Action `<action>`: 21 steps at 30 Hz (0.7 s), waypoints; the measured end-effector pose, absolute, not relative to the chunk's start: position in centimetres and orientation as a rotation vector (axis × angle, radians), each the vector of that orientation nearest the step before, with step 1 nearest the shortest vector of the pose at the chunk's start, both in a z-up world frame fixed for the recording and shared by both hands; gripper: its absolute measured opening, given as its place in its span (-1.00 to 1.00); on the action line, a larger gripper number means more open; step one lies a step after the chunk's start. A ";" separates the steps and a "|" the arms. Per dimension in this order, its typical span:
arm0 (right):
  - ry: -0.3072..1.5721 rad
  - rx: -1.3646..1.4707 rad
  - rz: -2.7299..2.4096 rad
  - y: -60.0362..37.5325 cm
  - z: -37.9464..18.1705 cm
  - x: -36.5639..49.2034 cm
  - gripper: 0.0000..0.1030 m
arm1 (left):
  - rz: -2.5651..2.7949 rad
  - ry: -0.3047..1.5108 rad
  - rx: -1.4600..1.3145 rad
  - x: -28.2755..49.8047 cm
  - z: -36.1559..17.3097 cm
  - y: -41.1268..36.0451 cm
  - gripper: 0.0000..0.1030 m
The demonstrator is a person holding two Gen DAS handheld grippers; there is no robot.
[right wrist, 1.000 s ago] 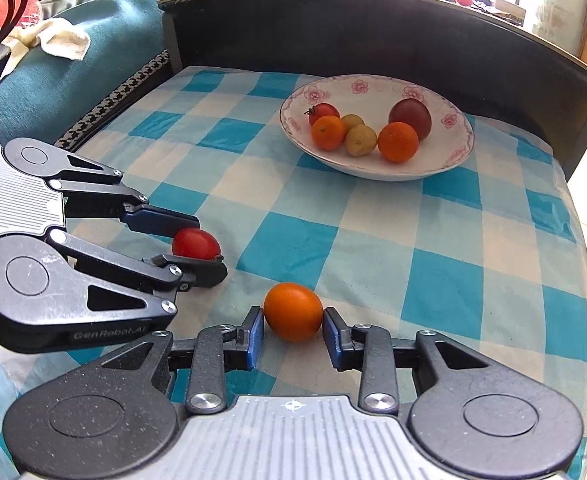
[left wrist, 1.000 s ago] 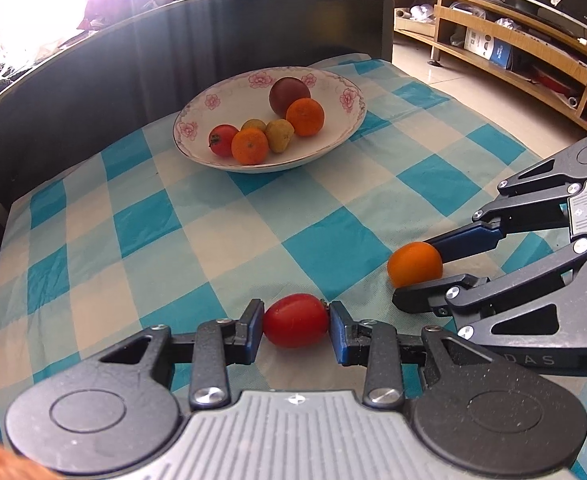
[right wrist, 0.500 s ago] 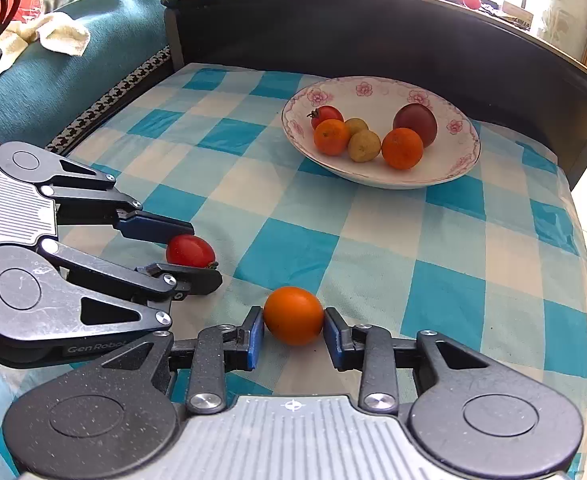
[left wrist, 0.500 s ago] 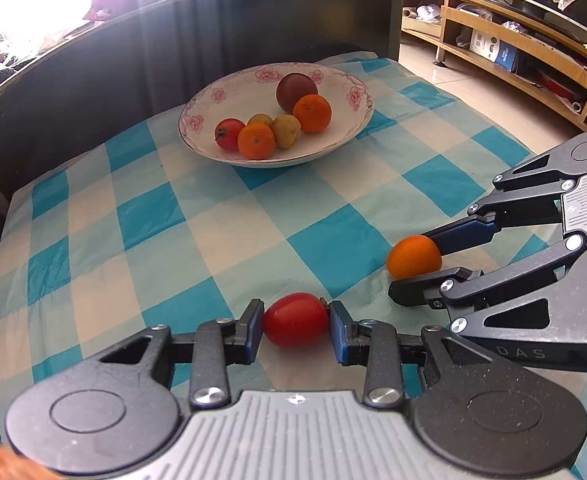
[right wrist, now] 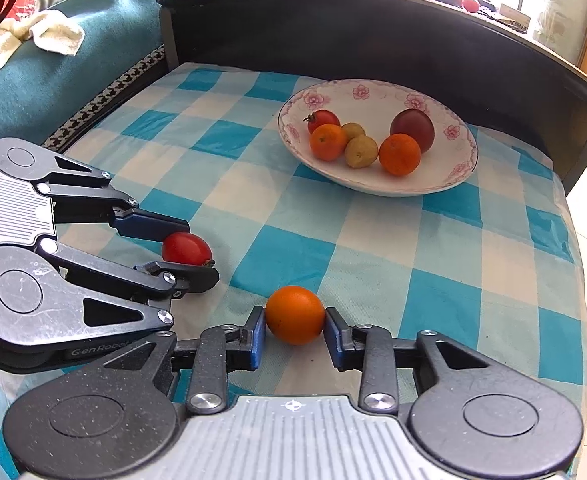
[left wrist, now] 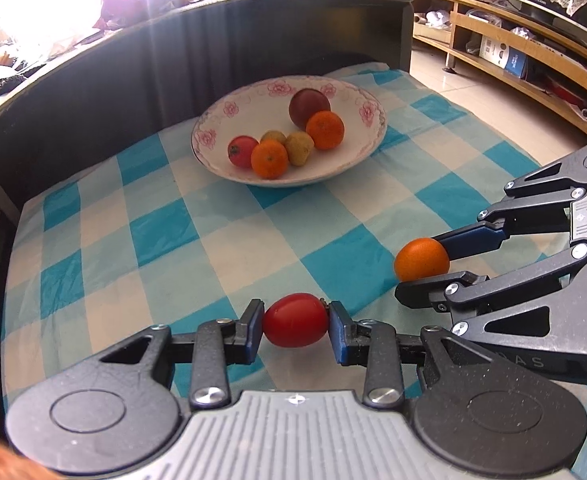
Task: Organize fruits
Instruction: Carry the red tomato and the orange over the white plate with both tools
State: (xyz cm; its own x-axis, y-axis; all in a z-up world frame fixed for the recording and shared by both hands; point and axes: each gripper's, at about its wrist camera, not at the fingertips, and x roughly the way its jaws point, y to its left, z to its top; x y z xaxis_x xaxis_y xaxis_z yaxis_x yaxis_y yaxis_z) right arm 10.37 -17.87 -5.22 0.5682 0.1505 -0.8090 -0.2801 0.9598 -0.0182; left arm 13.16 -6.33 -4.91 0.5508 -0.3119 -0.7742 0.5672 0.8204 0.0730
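Sunlight is glaring through a window (left wrist: 33, 4); wooden shelving (left wrist: 533, 60) is lining the tiled floor (left wrist: 473, 100) beyond a dark headboard (left wrist: 173, 60).

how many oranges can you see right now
3. Two oranges lie in the flowered bowl: one on the left, one on the right. The third orange is clamped in the right hand-held gripper. Others may be hidden.

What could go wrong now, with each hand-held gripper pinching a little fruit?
The red tomato in the left hand-held gripper is soft; squeezing harder might split it. The orange is round and held only at its sides by the right hand-held gripper, so it might slip. The bowl is shallow, so dropped fruit might roll out.
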 end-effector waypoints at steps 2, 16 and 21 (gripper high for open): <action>0.924 -0.137 0.245 -18.1 -4.9 10.5 -0.46 | -0.526 0.826 0.329 13.5 -4.5 -6.4 -0.17; 0.867 -0.096 0.189 -19.0 -3.2 11.7 -0.46 | -0.513 0.772 0.314 14.7 -2.9 -7.4 -0.18; 0.858 -0.088 0.179 -19.2 -3.0 11.9 -0.46 | -0.512 0.760 0.311 15.0 -2.6 -7.6 -0.18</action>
State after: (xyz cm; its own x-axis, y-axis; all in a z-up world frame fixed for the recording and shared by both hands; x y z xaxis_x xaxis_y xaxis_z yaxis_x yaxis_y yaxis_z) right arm 11.85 -19.17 -3.02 0.6401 0.1216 -0.7586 -0.1920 0.9814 -0.0047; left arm 14.97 -7.60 -2.56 0.6120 -0.3263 -0.7204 0.5446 0.8344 0.0848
